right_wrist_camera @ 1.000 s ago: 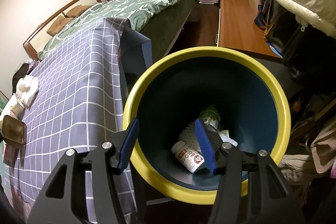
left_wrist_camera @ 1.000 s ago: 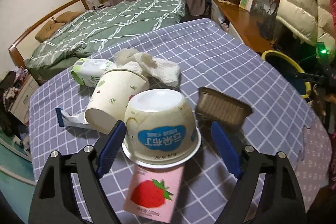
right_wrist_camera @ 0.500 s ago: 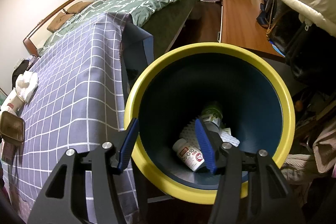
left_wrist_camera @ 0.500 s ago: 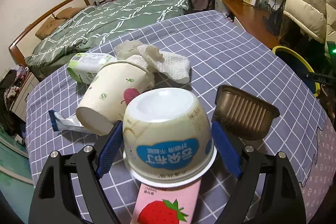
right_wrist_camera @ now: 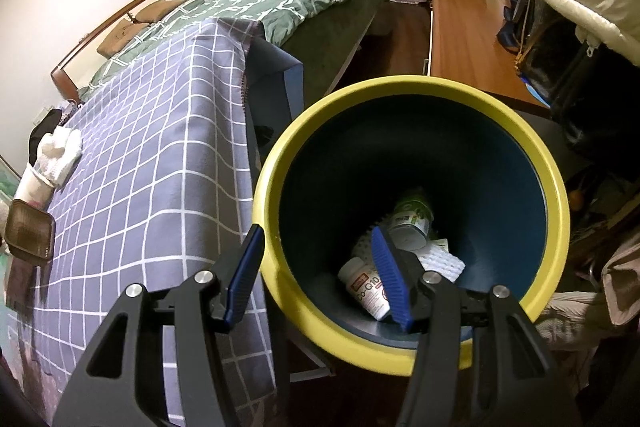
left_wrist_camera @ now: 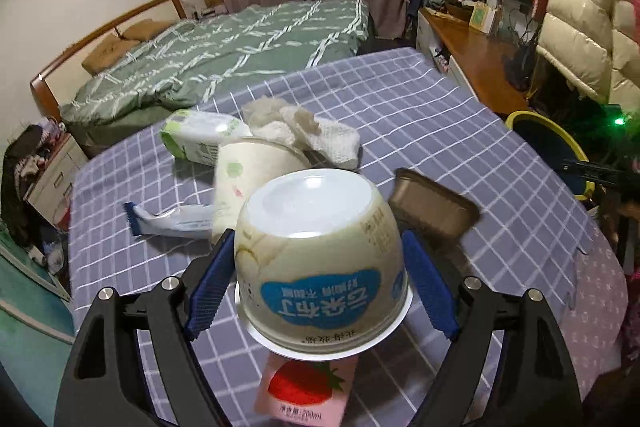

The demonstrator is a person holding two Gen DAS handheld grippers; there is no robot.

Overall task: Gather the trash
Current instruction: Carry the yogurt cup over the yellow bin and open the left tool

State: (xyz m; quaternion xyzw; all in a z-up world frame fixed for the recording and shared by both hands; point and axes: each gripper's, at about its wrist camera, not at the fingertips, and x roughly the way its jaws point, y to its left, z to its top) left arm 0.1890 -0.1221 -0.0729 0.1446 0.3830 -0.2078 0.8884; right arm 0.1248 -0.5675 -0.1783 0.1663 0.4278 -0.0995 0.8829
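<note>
The left tongs [left_wrist_camera: 320, 279] have just been closing and their blue pads grip an upside-down pudding cup [left_wrist_camera: 320, 259], lifted above a strawberry carton [left_wrist_camera: 306, 391] on the checked surface [left_wrist_camera: 420, 115]. The right tongs [right_wrist_camera: 320, 275] hang part open and empty over the yellow-rimmed bin [right_wrist_camera: 552, 163].

The left gripper [left_wrist_camera: 320, 279] has just been closing; its blue fingers [left_wrist_camera: 210, 283] clasp an upturned pudding cup [left_wrist_camera: 320, 259]
</note>
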